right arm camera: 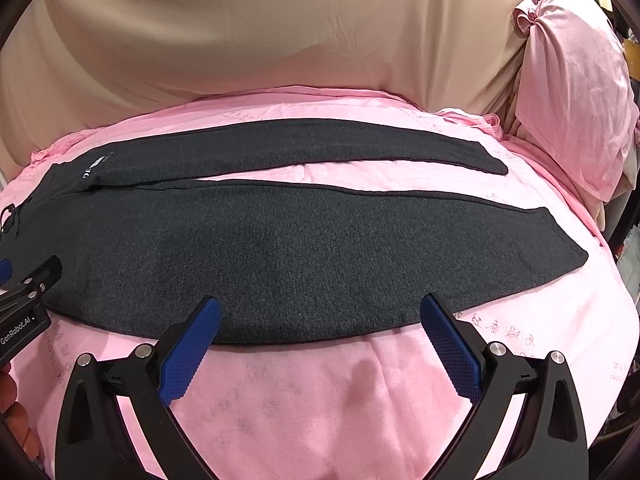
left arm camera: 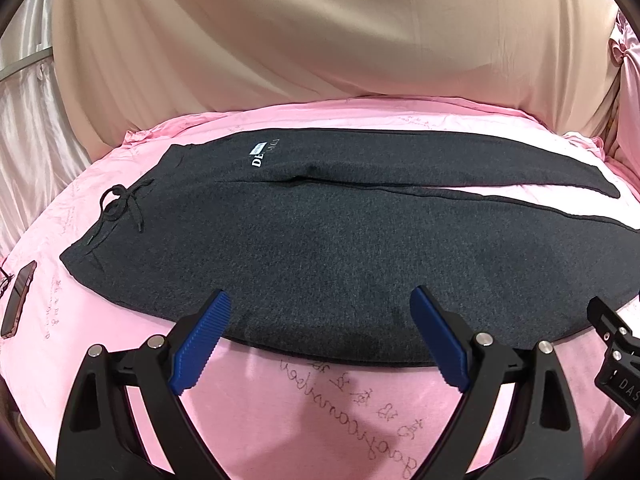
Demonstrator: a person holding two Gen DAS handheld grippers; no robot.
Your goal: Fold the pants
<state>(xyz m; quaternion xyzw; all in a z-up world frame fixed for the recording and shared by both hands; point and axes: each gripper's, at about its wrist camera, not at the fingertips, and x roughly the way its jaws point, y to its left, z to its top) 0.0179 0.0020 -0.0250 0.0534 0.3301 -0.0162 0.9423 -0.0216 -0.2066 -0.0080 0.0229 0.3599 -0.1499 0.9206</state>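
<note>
Dark grey pants (left arm camera: 320, 240) lie spread flat on a bed covered by a pink sheet (left arm camera: 304, 408). The waistband is at the left, the two legs run to the right. A drawstring bow (left arm camera: 120, 210) lies at the waistband, and white lettering (left arm camera: 260, 156) is printed near the far hip. In the right wrist view the legs (right arm camera: 340, 240) are slightly apart toward the cuffs, with a strip of pink sheet showing between them; the near leg's cuff (right arm camera: 560, 240) lies closer to the camera than the far leg's cuff (right arm camera: 488, 162).

Left hand-held gripper (left arm camera: 320, 320): released, jaws spread wide, nothing between them. Its blue pads (left arm camera: 200, 344) hover over the near edge of the pants, at the hip and upper thigh section. Whether the tips touch the fabric cannot be told.

Right hand-held gripper (right arm camera: 320, 328): released, jaws spread wide, nothing between them. Its blue pads (right arm camera: 452, 356) sit at the near edge of the near leg, about mid-length. Contact with the fabric cannot be confirmed.

Each gripper shows at the edge of the other's view: the right one at the right edge of the left wrist view, the left one at the left edge of the right wrist view.

A phone (left arm camera: 18, 300) lies on the sheet to the left of the waistband, apart from the pants. A beige cloth (left arm camera: 320, 28) hangs behind the bed. A pink pillow (right arm camera: 572, 92) stands at the far right.
</note>
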